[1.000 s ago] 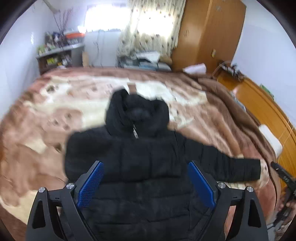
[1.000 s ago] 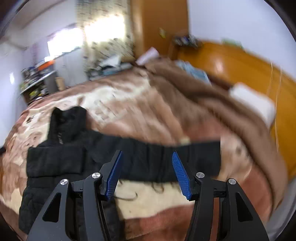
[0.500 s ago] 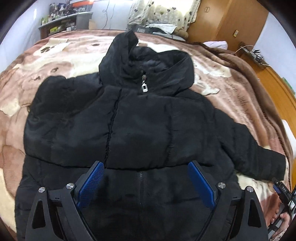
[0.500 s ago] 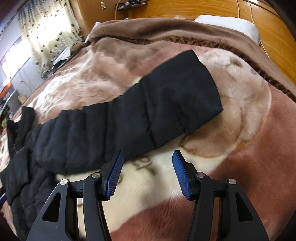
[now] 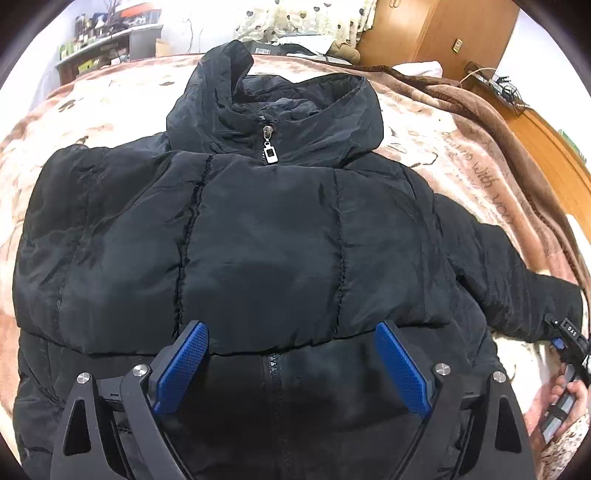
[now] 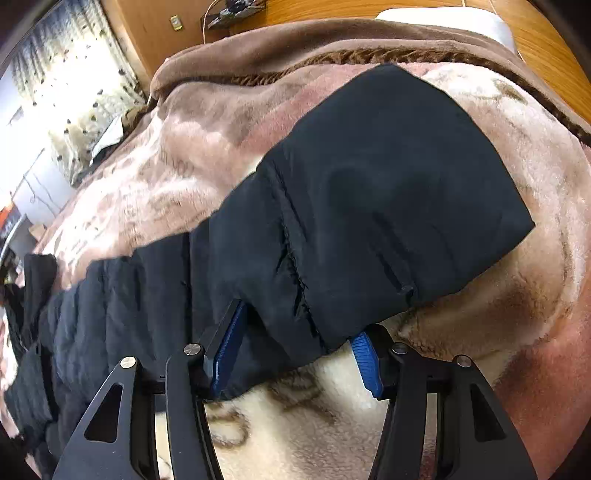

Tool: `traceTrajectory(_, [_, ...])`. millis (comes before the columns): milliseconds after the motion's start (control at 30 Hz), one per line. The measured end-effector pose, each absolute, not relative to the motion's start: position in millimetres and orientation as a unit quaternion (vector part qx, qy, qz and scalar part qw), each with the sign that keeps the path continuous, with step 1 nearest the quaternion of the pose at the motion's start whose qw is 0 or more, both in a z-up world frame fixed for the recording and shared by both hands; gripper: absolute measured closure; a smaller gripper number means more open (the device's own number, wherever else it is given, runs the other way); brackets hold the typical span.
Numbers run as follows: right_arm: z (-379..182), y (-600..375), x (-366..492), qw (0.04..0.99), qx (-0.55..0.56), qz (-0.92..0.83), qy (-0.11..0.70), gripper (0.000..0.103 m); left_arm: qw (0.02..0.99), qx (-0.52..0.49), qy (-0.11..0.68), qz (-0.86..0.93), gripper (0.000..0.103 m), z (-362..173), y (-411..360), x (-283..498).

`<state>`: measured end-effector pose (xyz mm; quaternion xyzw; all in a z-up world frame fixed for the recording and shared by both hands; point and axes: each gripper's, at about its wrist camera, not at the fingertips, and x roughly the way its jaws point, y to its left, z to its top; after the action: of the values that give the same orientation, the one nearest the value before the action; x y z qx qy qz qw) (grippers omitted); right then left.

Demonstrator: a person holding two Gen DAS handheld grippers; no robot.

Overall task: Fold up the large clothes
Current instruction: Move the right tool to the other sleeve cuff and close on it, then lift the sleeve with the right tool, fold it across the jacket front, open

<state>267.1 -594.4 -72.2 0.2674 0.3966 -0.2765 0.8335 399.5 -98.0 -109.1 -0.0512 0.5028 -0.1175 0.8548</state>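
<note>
A black hooded puffer jacket point(image 5: 266, 229) lies flat on the bed, zipped, with its hood at the far end. My left gripper point(image 5: 291, 347) hovers open over the jacket's lower front, one blue pad to each side of the zipper, nothing between them. The jacket's right sleeve point(image 6: 388, 192) stretches out over the blanket. My right gripper point(image 6: 297, 321) straddles the sleeve's near edge a short way from the cuff. Its jaws are closing with the sleeve fabric between them, and the fingertips are hidden under the cloth. A hand point(image 5: 569, 391) holds that gripper at the sleeve's end.
A plush brown and cream blanket point(image 5: 461, 147) covers the bed. A wooden bed frame point(image 6: 554, 55) with a white pillow point(image 6: 461, 22) runs along the right. A wardrobe point(image 5: 443, 33), a curtained window and a cluttered shelf point(image 5: 107, 40) stand beyond the far edge.
Both grippers have dropped much closer to the jacket. The right gripper has gone from bare blanket in front of the sleeve to straddling the sleeve's edge.
</note>
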Motion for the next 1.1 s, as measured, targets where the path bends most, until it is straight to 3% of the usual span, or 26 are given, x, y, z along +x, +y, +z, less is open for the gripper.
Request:
traceTrajectory(133, [-55,-587,269,0.850,0.239,-0.273,0.382,0.080,0.854,-0.068,0.502,-0.117,0.011,-105,-90,400])
traceTrajectory(233, [-40,-581,273,0.858,0.224,-0.265,0.379,0.086,0.856,-0.073,0.501,-0.108,0.011,-101,-82,398])
traceTrajectory(667, [63,-481,299,0.924,0.131,-0.148,0.328,0.091,0.872,-0.098,0.466,-0.110,0.011,-56,-43,376])
traceTrajectory(1100, [39,-336,340,0.923,0.000,0.000,0.384,0.092,0.860,-0.142,0.480,-0.100,0.011,-56,19,365])
